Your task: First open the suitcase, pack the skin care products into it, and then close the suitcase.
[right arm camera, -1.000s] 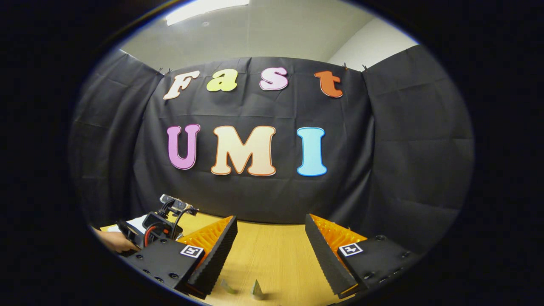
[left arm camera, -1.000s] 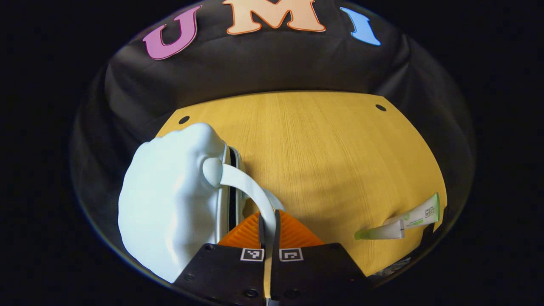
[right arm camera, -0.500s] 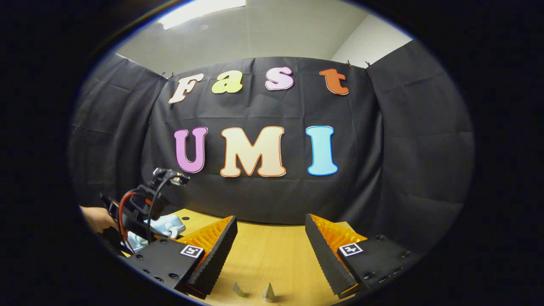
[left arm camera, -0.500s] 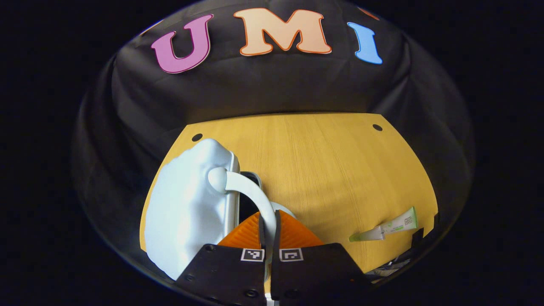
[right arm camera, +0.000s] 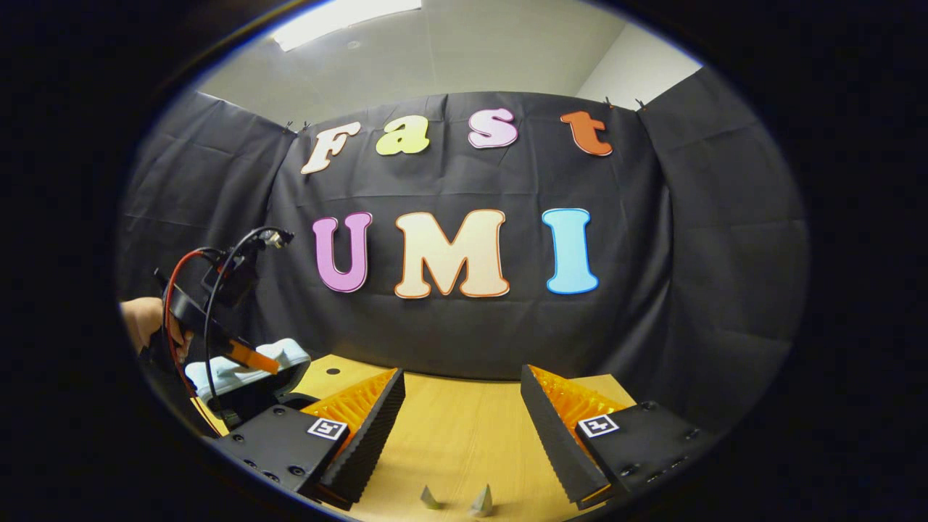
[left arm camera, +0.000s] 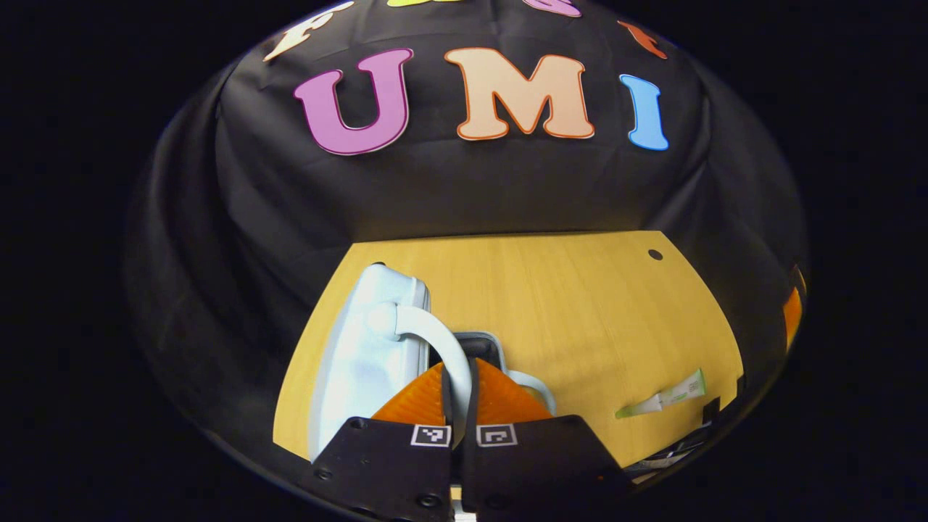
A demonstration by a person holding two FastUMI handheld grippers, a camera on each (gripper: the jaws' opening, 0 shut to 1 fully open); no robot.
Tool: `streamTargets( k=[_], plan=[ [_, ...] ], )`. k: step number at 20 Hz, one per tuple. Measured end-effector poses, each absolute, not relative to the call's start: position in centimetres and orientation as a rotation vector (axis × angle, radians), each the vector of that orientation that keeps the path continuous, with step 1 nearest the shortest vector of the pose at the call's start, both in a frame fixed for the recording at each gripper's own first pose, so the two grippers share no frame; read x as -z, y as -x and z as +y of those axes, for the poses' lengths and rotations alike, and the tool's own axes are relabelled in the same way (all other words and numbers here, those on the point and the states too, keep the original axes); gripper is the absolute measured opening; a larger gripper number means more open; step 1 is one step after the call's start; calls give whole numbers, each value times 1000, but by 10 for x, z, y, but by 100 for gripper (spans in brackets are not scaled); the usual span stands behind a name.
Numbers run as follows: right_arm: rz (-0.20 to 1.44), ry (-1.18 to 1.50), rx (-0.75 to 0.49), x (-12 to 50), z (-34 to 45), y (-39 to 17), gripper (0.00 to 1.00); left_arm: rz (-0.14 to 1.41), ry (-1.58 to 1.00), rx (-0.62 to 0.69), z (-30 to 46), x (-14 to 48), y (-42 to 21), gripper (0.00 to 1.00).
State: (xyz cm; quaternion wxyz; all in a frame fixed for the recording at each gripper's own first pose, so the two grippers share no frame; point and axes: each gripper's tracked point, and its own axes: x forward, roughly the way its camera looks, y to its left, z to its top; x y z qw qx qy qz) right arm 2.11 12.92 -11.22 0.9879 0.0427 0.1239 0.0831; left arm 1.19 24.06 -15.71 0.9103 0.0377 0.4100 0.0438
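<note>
Your left claw [left arm camera: 458,384], clamped on the suitcase handle [left arm camera: 435,341], has swung the lid [left arm camera: 362,355] up; right claw [right arm camera: 460,428] gapes, idle.

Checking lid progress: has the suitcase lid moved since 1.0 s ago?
Yes. The left gripper, shut on the lid handle, has swung the suitcase lid up and open; against the table, a dark gap to the base now shows.

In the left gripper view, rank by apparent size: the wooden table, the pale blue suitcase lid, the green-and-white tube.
1. Wooden table, largest.
2. Pale blue suitcase lid, though it sits close to the camera, which inflates it.
3. Green-and-white tube, smallest and farther off.
</note>
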Motion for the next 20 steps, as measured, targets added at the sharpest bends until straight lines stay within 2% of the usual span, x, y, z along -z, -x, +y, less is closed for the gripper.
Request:
streamTargets(
  k=[7, 20],
  plan=[
    [271, -92, -184, 122, 166, -25, 99, 808, -114, -143, 305, 131, -12, 0],
    [268, -89, -192, 126, 267, -38, 99, 726, -170, -330, 487, 119, 3, 0]
  ],
)
